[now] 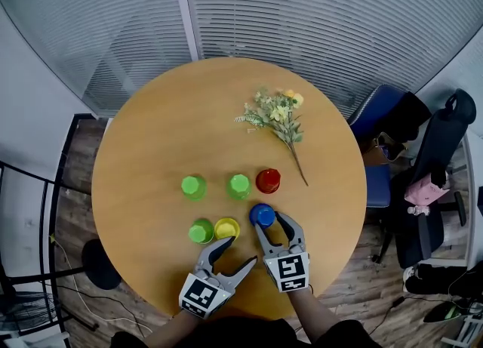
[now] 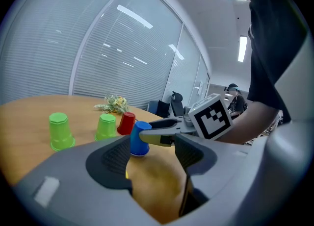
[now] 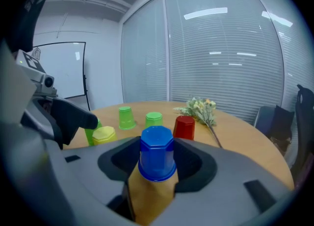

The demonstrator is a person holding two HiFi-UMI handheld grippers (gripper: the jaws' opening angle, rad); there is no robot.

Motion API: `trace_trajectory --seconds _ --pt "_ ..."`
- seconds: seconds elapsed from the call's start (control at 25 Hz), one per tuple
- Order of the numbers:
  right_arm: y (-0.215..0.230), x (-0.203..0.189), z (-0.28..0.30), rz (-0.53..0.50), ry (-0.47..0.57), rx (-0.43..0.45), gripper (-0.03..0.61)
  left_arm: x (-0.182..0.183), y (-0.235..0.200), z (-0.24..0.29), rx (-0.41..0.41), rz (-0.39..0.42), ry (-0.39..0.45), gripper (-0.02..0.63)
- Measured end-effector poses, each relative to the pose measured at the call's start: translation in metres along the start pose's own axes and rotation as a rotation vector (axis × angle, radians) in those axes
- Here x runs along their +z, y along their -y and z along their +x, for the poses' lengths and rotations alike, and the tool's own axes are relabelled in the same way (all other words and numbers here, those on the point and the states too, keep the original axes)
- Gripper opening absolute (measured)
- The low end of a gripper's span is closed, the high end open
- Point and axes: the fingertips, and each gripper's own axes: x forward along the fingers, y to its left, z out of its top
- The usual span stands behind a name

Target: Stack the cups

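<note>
**Right gripper** (image 1: 268, 220): jaws are held apart around the inverted blue cup (image 3: 157, 159), one on each side and close to its wall; contact cannot be confirmed. The blue cup is stood rim-down on the round table (image 1: 151, 143).

**Left gripper** (image 1: 241, 251): seen left of the blue cup and nearer the person, jaws released, with only tabletop between them.

**Other items:** a yellow cup (image 1: 226, 228) is set just left of the blue cup, and a near green cup (image 1: 201, 230) just past that. Beyond the blue cup, a red cup (image 1: 268, 180), a middle green cup (image 1: 239, 186) and a far-left green cup (image 1: 193, 186) are ranged in a row. A flower sprig (image 1: 278, 115) is laid farther beyond.
</note>
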Motion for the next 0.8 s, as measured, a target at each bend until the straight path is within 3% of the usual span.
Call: trace_trajectory --seconds 0.8 --pt "-0.051 -0.029 -0.018 0.009 -0.039 0.02 0.218 -0.013 0.007 -0.04 -0.001 0.008 -0.002 0.268"
